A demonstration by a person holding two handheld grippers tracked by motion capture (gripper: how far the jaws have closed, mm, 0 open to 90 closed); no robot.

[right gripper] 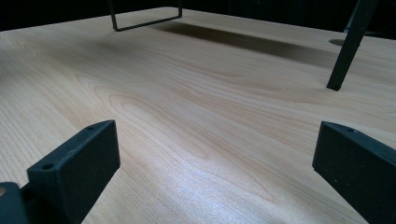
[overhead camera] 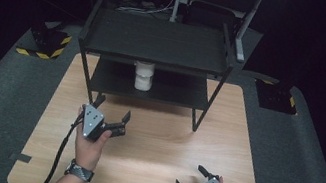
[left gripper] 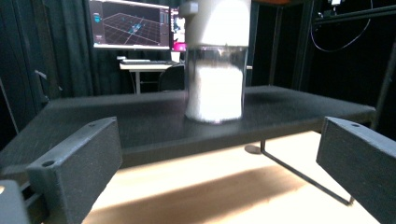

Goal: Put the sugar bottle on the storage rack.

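Big pale wooden table [overhead camera: 147, 170], and on its far half a black two-tier metal shelf rack [overhead camera: 157, 40]. On the rack's lower shelf stands the clear glass jar of white powder with a white lid [overhead camera: 144, 76], upright. Left gripper [overhead camera: 111, 113] sits just short of the rack, jaws spread wide, aimed at the jar. Right gripper [overhead camera: 190, 178] hangs low near the table's front edge, jaws also apart, empty.
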